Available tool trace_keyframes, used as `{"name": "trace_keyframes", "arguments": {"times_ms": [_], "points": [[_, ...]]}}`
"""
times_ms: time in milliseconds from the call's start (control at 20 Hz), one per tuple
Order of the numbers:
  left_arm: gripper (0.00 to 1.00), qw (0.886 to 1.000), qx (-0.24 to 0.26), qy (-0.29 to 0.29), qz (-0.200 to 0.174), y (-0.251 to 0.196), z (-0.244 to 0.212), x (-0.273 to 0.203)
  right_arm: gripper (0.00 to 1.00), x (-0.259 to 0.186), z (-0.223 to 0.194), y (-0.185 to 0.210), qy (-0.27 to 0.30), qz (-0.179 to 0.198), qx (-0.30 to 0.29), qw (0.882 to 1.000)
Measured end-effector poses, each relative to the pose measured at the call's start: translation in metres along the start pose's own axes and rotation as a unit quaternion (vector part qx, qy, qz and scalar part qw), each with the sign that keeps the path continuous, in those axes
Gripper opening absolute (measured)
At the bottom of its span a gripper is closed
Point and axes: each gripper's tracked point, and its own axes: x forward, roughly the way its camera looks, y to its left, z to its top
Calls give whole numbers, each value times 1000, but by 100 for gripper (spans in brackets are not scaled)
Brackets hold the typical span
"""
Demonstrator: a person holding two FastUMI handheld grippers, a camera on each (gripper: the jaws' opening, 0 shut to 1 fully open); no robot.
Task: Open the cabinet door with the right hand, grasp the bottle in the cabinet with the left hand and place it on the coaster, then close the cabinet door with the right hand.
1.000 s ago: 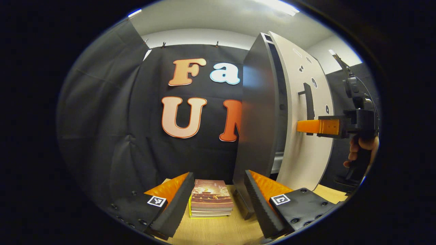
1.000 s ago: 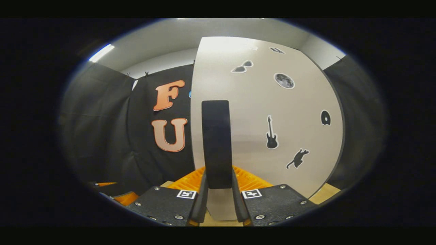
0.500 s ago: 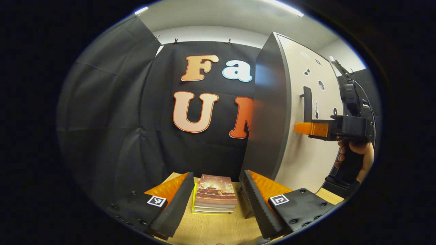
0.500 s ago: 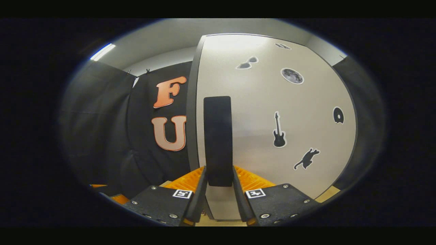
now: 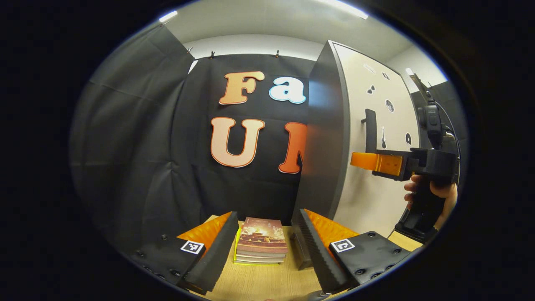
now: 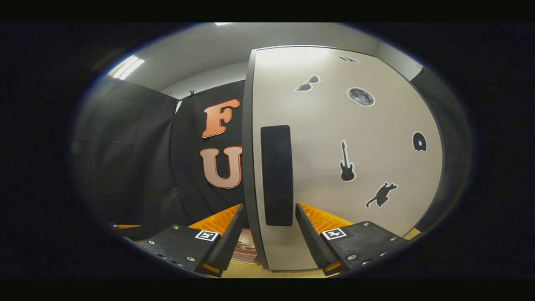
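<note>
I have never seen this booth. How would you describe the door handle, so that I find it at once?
Look first for the tall cabinet with the pale grey door standing before the black cloth wall. Near that door's left edge sits the black upright bar handle, between the open fingers of the right gripper. Unlike the small flat black stickers beside it, the guitar and the cat, it is large, plain and stands off the door.

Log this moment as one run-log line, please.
phase: door closing done | cabinet door: shut | right claw: open, off handle | left claw: open, empty, over books
</note>
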Motion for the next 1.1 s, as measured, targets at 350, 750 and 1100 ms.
{"name": "trace_keyframes", "arguments": {"times_ms": [350,750,1100], "points": [[95,1000,10,-12,19,-11,14,-16,89,-63,3,-22,-2,-16,-31,999],[94,999,19,-26,13,-32,27,-34,93,-136,-3,-59,-11,-69,-80,994],[95,999,25,-33,-20,-26,44,-49,93,-191,-11,-33,-21,-97,-75,992]]}}
